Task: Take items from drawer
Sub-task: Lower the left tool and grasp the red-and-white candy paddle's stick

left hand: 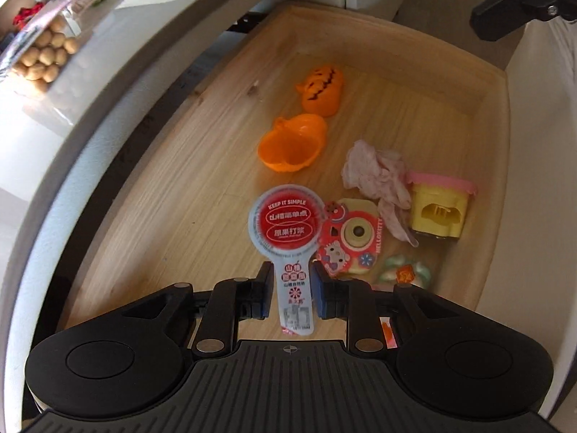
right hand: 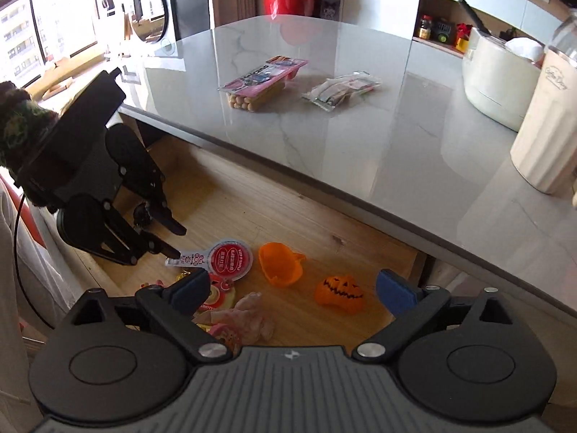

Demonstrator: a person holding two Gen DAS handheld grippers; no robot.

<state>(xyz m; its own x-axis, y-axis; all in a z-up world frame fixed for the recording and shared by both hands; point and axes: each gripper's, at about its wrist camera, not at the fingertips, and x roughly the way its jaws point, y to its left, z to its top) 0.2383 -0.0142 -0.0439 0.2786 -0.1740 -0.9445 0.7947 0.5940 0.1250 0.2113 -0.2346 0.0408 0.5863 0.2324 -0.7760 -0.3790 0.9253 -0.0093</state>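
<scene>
Snack packet (left hand: 285, 231): its flat tail lies between my left fingers (left hand: 265, 288), not yet pinched; right fingers (right hand: 391, 288) spread. A shallow grip could let it slip.

"KEEP IT SIMPLE" on the red snack packet (left hand: 285, 227); "HELLO KITTY" on the toy camera (left hand: 351, 240)

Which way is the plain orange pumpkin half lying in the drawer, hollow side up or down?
Hollow side up: the pumpkin half shows its empty inside in both views.
</scene>
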